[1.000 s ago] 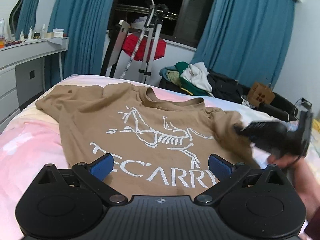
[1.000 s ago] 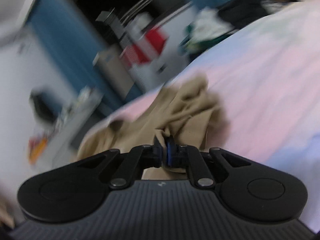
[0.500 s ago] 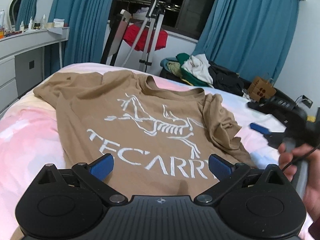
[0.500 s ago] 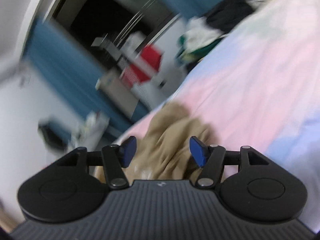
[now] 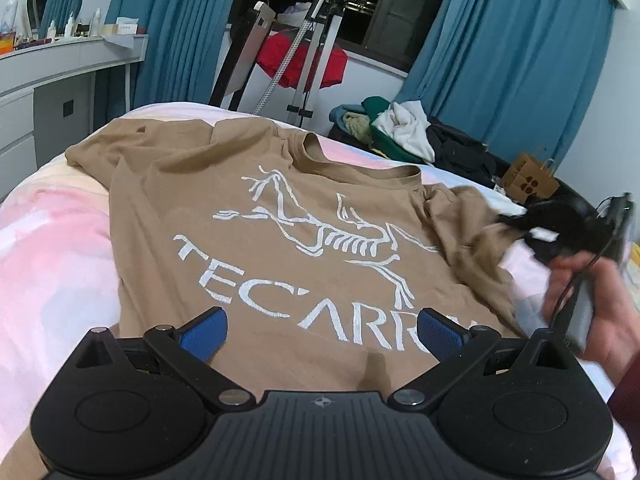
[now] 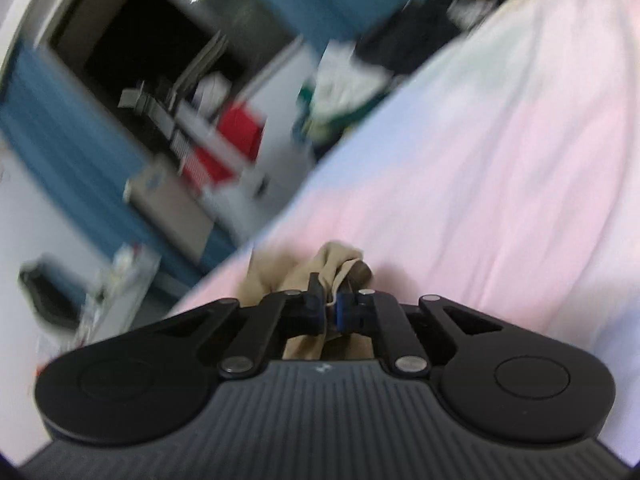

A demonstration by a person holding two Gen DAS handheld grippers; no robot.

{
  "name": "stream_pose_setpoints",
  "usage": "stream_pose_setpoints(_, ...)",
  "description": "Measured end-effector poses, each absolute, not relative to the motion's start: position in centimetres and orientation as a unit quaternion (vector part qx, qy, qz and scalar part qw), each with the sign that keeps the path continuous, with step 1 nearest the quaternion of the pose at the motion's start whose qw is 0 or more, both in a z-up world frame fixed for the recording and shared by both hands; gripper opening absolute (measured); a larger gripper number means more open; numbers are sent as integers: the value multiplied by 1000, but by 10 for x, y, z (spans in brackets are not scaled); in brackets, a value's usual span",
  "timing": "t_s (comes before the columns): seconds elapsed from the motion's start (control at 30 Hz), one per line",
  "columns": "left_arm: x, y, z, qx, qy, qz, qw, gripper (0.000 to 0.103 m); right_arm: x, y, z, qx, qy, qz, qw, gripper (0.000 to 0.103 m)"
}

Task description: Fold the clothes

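A tan T-shirt (image 5: 280, 208) with a white skeleton print and letters lies face up on the pink bed (image 5: 52, 264), collar toward the window. My left gripper (image 5: 320, 334) is open and empty, low over the shirt's hem. My right gripper (image 6: 329, 310) is shut on the shirt's bunched right sleeve (image 6: 338, 260). It also shows in the left wrist view (image 5: 516, 226) at the shirt's right edge, held in a hand. The left sleeve (image 5: 104, 148) lies spread at the far left.
A pile of clothes (image 5: 400, 132) and a brown paper bag (image 5: 528, 184) lie beyond the bed's far right. A folded ironing stand with a red cloth (image 5: 300, 60) stands by the window. A white dresser (image 5: 48, 80) is on the left.
My right gripper let go of the sleeve half a second ago, then shut on it again. The left gripper stayed open and drew back a little toward the hem.
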State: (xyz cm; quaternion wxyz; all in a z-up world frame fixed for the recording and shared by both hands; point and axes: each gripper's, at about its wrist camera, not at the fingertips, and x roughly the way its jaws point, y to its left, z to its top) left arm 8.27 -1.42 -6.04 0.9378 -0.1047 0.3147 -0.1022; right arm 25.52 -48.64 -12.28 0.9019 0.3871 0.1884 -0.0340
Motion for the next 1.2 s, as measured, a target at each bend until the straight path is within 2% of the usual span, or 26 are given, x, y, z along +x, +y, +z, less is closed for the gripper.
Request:
stream_pose_setpoints(0.17, 83, -24, -65, -82, 316, -100, 940, 102, 234, -546, -125, 407, 132, -135, 894, 11)
stream_pose_setpoints(0.3, 82, -31, -66, -64, 311, -100, 943, 102, 234, -574, -165, 481, 185, -166, 841, 15)
stream_pose_setpoints(0.33, 82, -33, -66, -60, 310, -100, 944, 102, 230, -577, -169, 485, 195, -168, 836, 21)
stream_pose_setpoints(0.37, 82, -34, -66, -56, 308, -100, 945, 102, 225, -580, -172, 486, 202, -170, 833, 34)
stream_pose_setpoints(0.4, 82, -34, -65, -54, 305, -100, 945, 102, 218, -580, -168, 480, 196, -172, 838, 41)
stream_pose_setpoints(0.43, 82, -34, -65, -51, 303, -100, 946, 102, 209, -580, -163, 477, 190, -173, 841, 60)
stream_pose_setpoints(0.47, 81, -34, -65, -49, 302, -100, 947, 102, 200, -580, -155, 477, 179, -175, 842, 74)
stream_pose_setpoints(0.53, 80, -33, -64, -46, 300, -97, 948, 102, 181, -578, -142, 493, 165, -170, 837, 80)
stream_pose_setpoints(0.7, 75, -25, -60, -59, 301, -88, 948, 102, 140, -564, -124, 563, 168, -138, 797, 80)
stream_pose_setpoints(0.77, 73, -21, -59, -65, 300, -84, 948, 102, 128, -550, -131, 588, 202, -132, 772, 84)
stream_pose_setpoints(0.83, 71, -18, -57, -70, 300, -80, 948, 102, 128, -538, -147, 608, 245, -120, 745, 85)
stream_pose_setpoints(0.93, 68, -13, -55, -78, 300, -74, 948, 102, 135, -528, -167, 608, 262, -114, 741, 85)
stream_pose_setpoints(1.1, 70, -10, -56, -90, 303, -64, 947, 102, 160, -521, -174, 558, 215, -105, 795, 84)
stream_pose_setpoints(1.13, 70, -10, -56, -88, 300, -61, 948, 102, 166, -520, -172, 545, 202, -101, 807, 77)
stream_pose_setpoints(1.2, 72, -11, -56, -84, 295, -56, 950, 102, 180, -521, -169, 525, 186, -90, 826, 52)
